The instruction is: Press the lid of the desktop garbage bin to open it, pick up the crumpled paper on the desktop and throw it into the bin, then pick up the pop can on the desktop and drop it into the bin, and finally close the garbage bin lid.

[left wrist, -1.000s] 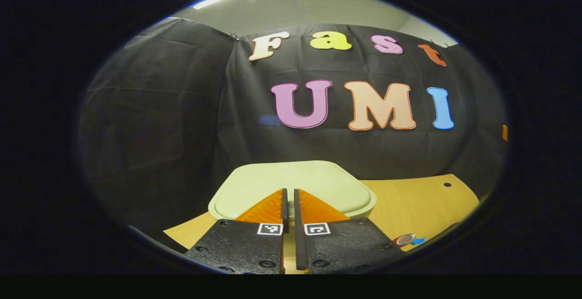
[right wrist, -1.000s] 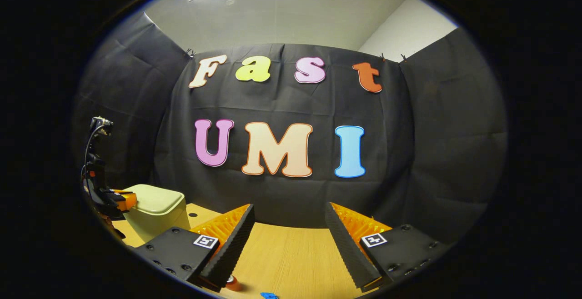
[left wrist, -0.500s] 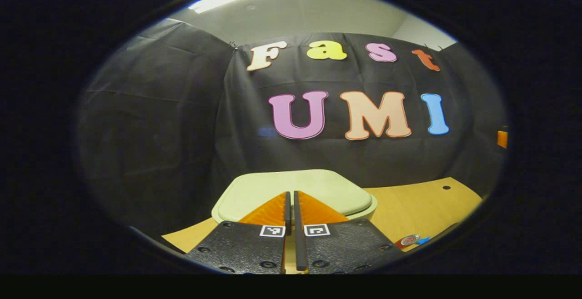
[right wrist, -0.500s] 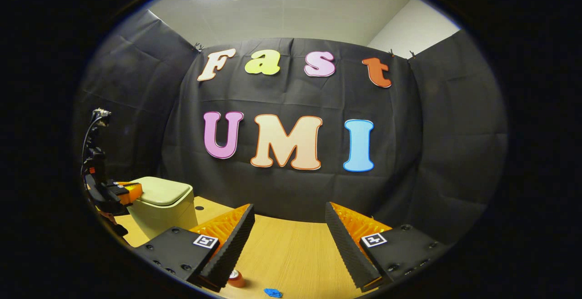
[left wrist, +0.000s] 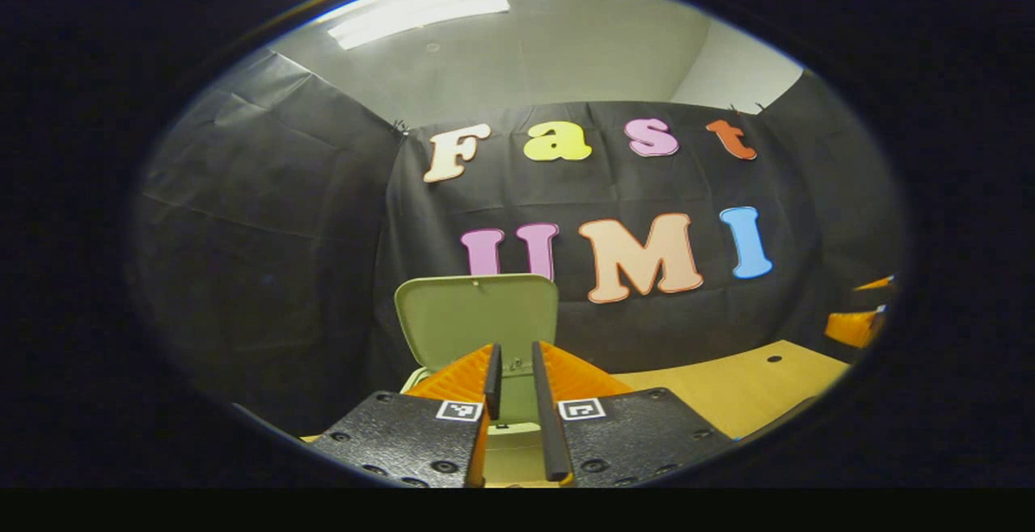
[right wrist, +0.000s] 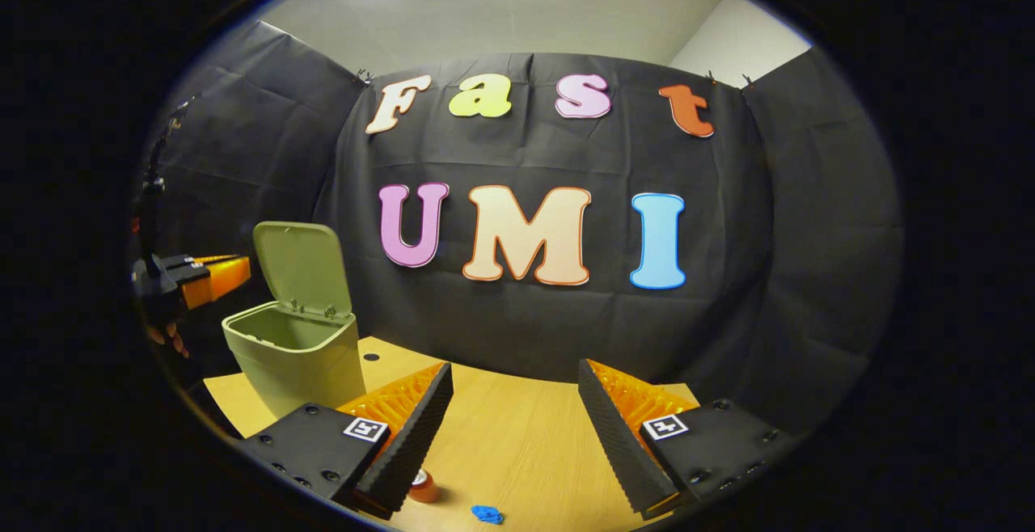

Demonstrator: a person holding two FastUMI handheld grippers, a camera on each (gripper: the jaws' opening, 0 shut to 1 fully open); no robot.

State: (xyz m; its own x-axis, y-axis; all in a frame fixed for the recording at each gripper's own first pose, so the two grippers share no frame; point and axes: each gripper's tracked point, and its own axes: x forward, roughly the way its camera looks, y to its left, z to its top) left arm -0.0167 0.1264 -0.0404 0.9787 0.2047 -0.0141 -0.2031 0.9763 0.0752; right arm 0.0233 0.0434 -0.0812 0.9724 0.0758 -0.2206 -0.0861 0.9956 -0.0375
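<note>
The pale green bin [right wrist: 295, 358] stands at the table's far left, its lid [right wrist: 301, 269] swung up and upright. In the left gripper view the raised lid [left wrist: 477, 318] stands just beyond my left gripper [left wrist: 515, 390], whose fingers sit close together with a thin gap and nothing between them. From the right gripper view, the left gripper [right wrist: 214, 273] hovers left of the lid, above the bin's rim. My right gripper [right wrist: 513, 427] is open over the table. A small orange-red pop can [right wrist: 420, 485] peeks from behind its left finger. Blue crumpled paper [right wrist: 485, 513] lies beside the can.
The wooden table [right wrist: 517, 443] runs back to the black cloth wall and has a small round hole [right wrist: 369, 356] near the bin. A hand [right wrist: 166, 334] holds the left gripper. The right gripper's edge [left wrist: 861, 323] shows at the far right of the left gripper view.
The bin lid has sprung from flat and closed to upright and open. My left gripper has lifted off the lid, its fingers parting slightly. The right gripper has barely moved.
</note>
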